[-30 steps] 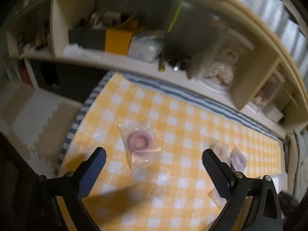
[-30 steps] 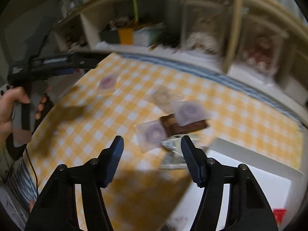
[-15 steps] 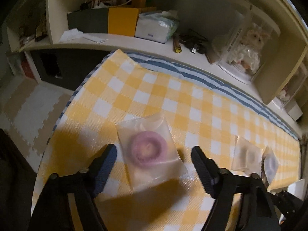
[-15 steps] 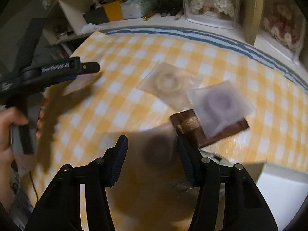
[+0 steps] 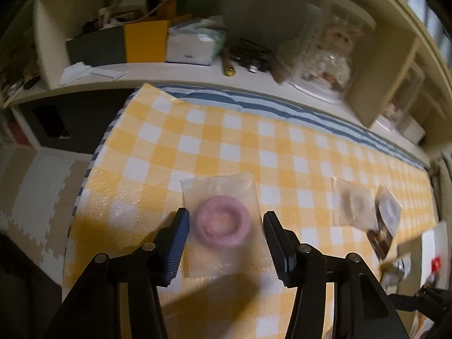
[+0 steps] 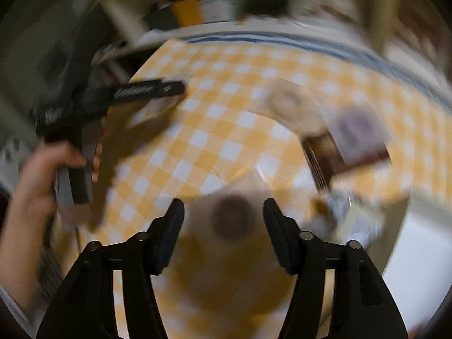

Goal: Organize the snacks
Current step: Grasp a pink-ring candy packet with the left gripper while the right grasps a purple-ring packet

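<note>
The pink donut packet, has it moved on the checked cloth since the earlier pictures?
No. The pink donut packet lies at the same place near the checked cloth's left edge; only the camera came closer.

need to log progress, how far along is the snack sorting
Nothing looks sorted yet. In hand: the left gripper is closing around the clear packet with a pink ring snack; the right gripper is opening over a dark ring packet. Left: the packets still scattered on the yellow checked cloth.

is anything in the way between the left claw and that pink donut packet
Nothing visible. The left claw already straddles the pink donut packet on the checked tablecloth, its jaws closing with the packet between them, and the pads do not yet clearly press on it. The other packets lie well off to the side.
</note>
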The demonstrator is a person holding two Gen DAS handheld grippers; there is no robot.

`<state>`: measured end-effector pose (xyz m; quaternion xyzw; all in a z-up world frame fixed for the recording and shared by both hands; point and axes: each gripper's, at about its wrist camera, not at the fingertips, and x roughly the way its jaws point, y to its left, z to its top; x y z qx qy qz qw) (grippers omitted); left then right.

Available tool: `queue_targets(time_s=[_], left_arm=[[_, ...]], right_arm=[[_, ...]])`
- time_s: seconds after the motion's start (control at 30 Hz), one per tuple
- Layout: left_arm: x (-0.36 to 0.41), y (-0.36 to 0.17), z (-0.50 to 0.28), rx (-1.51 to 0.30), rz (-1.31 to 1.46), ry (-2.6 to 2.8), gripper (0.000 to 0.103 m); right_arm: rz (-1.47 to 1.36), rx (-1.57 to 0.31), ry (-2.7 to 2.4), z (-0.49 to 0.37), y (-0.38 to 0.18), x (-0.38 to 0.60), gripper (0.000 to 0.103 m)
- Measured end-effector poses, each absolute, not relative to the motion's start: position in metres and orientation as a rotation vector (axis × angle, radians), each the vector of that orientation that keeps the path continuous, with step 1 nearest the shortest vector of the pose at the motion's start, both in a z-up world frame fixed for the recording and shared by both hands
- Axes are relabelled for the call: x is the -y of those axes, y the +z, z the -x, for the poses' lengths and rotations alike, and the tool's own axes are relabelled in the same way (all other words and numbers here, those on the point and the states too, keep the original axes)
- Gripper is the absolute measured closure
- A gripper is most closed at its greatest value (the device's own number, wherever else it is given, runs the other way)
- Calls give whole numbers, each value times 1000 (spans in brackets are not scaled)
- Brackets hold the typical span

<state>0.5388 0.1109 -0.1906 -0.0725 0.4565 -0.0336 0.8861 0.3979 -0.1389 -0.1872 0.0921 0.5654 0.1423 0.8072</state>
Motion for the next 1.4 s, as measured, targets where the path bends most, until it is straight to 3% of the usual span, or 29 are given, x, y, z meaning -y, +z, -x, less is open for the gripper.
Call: queue_targets(time_s=[0.13, 0.3, 0.4, 0.63, 0.83, 0.87, 0.97, 1.4], left_arm=[[-115, -187, -531, -972, 90, -125, 51], [-113, -187, -524, -1023, -9, -174, 51], [-112, -186, -525, -1053, -46, -166, 50], [-116, -183, -529, -1089, -26, -115, 49], [-119, -183, -528, -1087, 16, -85, 52], [-119, -183, -528, -1083, 17, -82, 52], [-120, -179, -523, -1057, 33, -72, 53], [-110, -102, -485, -827, 113, -116, 54]], right_arm=[[-447, -1249, 242, -377, -191, 148, 37], [-550, -1300, 127, -376, -210, 140, 34], [-628, -1274, 70, -387, -216, 143, 27], [-575, -1239, 10, -417, -212, 131, 27], [-324, -1274, 17, -420, -215, 102, 27], [-288, -1271, 15, -419, -215, 98, 29], [-180, -1259, 10, -417, -215, 90, 49], [-185, -1064, 57, -408, -146, 125, 51]])
